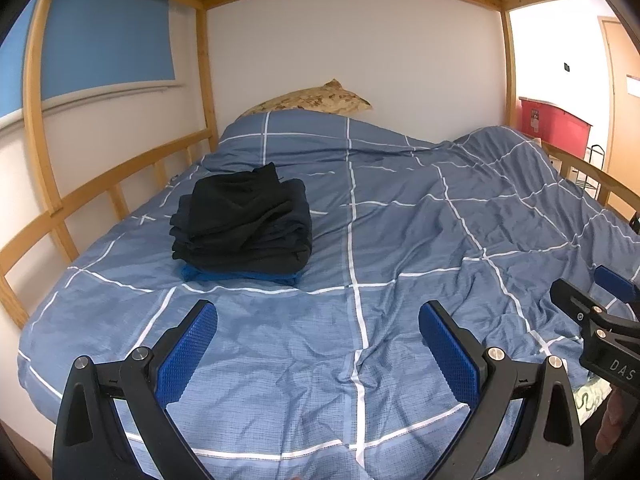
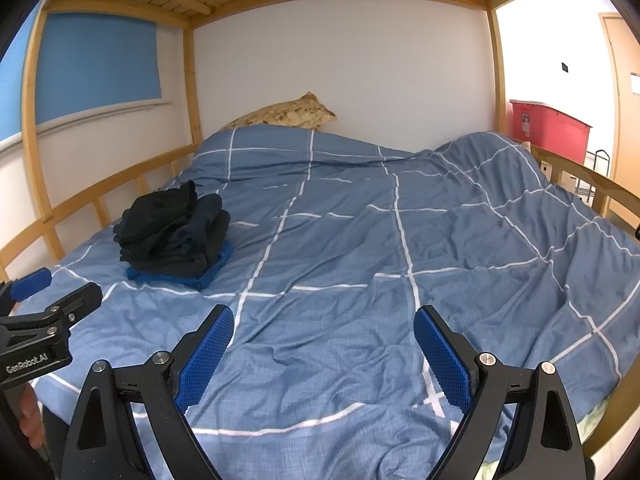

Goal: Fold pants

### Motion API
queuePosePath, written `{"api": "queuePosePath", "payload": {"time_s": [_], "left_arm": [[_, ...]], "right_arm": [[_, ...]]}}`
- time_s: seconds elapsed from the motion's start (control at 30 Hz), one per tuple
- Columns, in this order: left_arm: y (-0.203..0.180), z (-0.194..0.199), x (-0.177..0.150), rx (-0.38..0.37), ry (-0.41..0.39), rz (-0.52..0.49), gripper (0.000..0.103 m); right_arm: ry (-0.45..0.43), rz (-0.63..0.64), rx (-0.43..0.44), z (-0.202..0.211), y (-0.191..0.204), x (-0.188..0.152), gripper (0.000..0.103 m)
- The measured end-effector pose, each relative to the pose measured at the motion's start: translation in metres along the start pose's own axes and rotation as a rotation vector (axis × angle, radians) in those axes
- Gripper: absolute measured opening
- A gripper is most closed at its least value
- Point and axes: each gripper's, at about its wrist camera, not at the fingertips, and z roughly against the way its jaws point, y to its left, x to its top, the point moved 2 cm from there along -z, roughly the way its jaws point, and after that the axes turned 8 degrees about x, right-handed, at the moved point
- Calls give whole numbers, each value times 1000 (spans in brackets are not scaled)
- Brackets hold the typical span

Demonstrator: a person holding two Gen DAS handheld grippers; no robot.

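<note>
Folded pants stack point(image 1: 244, 220) on duvet point(image 1: 400, 240), left side; pillow point(image 1: 316, 98) behind.

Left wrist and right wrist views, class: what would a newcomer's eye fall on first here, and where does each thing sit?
First, the stack of dark folded clothes, resting on a blue garment at the left of the blue checked duvet, near the wooden side rail. Then the two grippers, left gripper and right gripper, both open and empty above the duvet's near edge. A patterned pillow peeks out against the far white wall.
</note>
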Motion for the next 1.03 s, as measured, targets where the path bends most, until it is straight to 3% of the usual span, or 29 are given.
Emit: {"api": "queuePosePath", "payload": {"time_s": [1.03], "left_arm": [[-5, -4, -3, 4, 9, -4, 102]], "right_arm": [[8, -14, -6, -4, -1, -4, 92]]}}
